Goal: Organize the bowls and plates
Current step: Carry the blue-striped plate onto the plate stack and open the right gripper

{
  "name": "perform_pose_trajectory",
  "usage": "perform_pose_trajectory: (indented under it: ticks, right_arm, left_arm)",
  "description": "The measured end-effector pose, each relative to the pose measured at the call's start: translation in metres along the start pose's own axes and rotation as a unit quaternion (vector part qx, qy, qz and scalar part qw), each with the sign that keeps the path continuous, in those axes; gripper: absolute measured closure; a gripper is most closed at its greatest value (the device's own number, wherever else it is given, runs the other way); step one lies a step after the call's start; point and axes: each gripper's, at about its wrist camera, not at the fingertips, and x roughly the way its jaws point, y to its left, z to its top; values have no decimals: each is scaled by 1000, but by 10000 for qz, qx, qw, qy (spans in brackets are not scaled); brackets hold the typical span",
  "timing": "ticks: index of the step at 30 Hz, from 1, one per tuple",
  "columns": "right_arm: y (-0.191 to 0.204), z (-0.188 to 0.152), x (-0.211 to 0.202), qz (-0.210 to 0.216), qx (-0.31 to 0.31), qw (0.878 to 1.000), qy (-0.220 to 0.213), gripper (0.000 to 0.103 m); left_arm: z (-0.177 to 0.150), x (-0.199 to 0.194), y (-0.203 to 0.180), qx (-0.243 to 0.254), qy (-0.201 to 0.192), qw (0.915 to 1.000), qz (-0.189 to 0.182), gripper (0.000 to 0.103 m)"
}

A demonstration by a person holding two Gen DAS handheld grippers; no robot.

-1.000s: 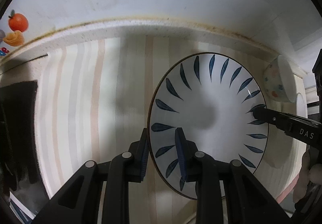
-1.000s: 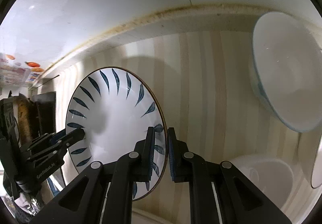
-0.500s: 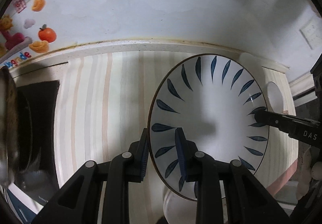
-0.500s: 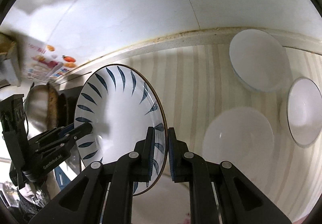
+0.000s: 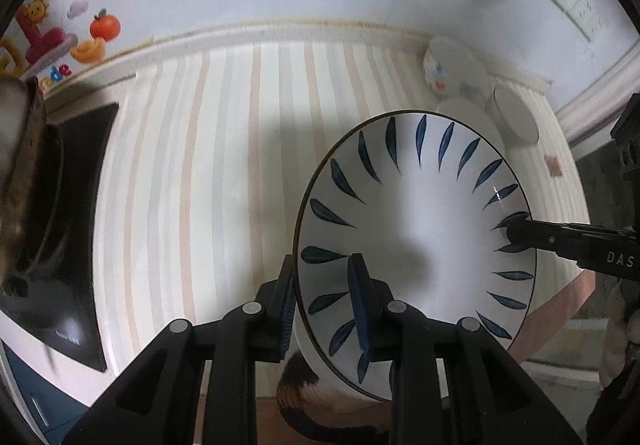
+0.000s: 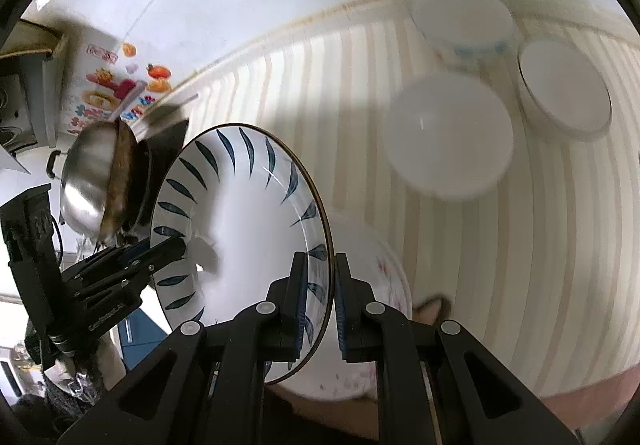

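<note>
Plate [image 6: 240,221] up off counter [image 6: 560,245], rim clamped at opposite sides by left gripper [image 5: 324,305] and right gripper [image 6: 320,301]. Under it, second plate [image 6: 372,277]. Three bowls [image 6: 448,133] [image 6: 464,21] [image 6: 564,85] beyond on right, near wall. Wok [image 6: 96,177] on stove [image 5: 76,213] far left.

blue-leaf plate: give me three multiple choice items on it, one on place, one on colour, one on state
1. Where does the left tongs grip the white plate with blue leaf marks?
A. its rim
B. its centre
C. nowhere

2. What colour is its thin edge line?
A. red
B. dark
C. green

3. How is the plate held?
A. flat on the striped counter
B. by one tongs
C. by both, right tongs included

A: the fingers straddle the rim. B: a dark line rings the edge. C: each tongs clamps an opposite rim.
</note>
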Motion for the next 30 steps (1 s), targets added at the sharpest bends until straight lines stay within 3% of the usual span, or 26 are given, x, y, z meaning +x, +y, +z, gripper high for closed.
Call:
perform_pose_trajectory:
  ticks: [9, 21, 30]
  right_arm:
    - [-27, -51, 43, -129, 207, 9986, 474, 89]
    - [-54, -68, 80, -263, 341, 9965, 710, 89]
    - [-49, -65, 85, -283, 270, 9969, 688, 86]
  left_arm:
    - [-24, 47, -8, -27, 470, 9988, 112, 80]
    - [-23, 77, -10, -34, 701, 9974, 179, 80]
    - [-30, 82, -15, -115, 689, 9974, 199, 78]
